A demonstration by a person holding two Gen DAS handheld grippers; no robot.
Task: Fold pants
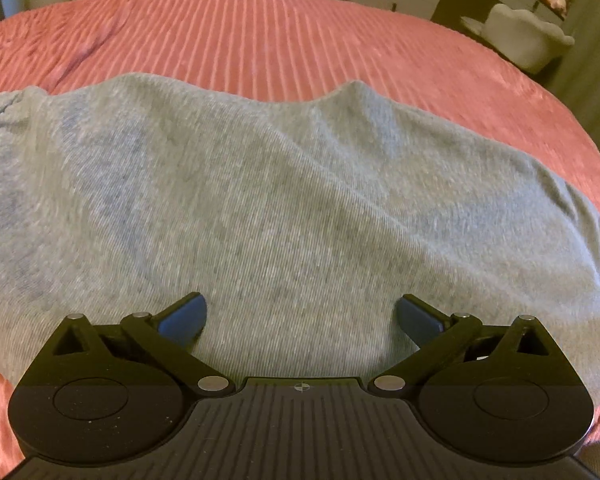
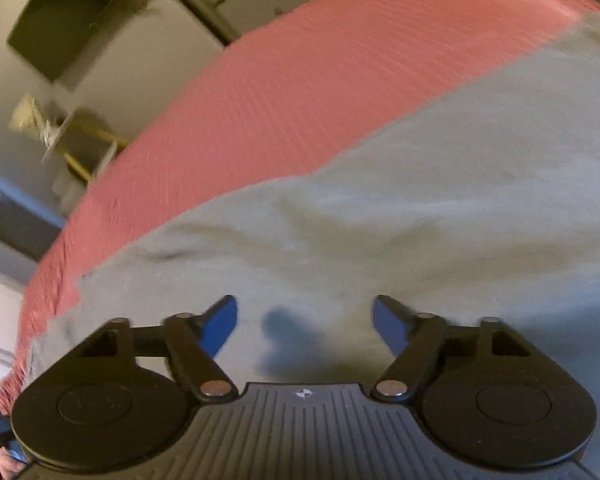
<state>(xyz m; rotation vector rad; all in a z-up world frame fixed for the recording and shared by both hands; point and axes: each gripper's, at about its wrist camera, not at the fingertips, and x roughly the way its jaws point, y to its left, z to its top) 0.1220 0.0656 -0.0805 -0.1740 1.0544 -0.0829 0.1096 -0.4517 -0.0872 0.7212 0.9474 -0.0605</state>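
Both grippers: left gripper (image 1: 302, 316) and right gripper (image 2: 305, 322) hovered spread, holding nothing.
Pants: grey pants (image 1: 284, 200) lay rumpled on the bedspread (image 1: 260, 32).
Advice: pinch an edge, lift evenly.

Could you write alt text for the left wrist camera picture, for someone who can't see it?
An open left gripper, blue-padded fingers spread wide, is poised over grey pants lying on a ribbed pink bedspread. The fabric fills most of the view, with a raised wrinkle near its far edge. A pale chair and cabinets sit blurred beyond the bed.
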